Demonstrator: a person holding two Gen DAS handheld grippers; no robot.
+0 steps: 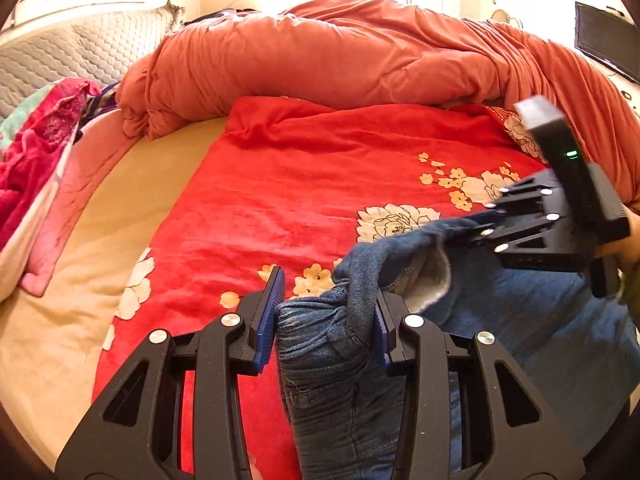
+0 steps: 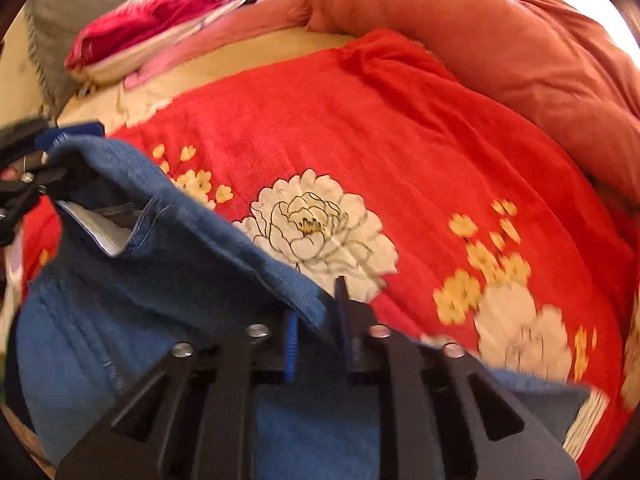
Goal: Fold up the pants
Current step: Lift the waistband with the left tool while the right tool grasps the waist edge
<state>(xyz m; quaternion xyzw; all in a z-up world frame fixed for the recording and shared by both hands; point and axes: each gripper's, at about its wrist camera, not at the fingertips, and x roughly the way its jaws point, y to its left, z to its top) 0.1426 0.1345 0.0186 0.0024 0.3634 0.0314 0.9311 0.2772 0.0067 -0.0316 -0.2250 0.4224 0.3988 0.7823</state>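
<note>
You are holding pants (image 1: 344,360) bunched above near edge of bed (image 1: 60,340). Left gripper (image 1: 328,320) clamping thick denim wad; right gripper (image 2: 316,332) pinching waistband edge. Risking slippage: thin bite, uneven bunching skewing fold.

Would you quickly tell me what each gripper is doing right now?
Left gripper: closed on a bunched part of the jeans.
Right gripper: closed on the edge of the jeans.
</note>
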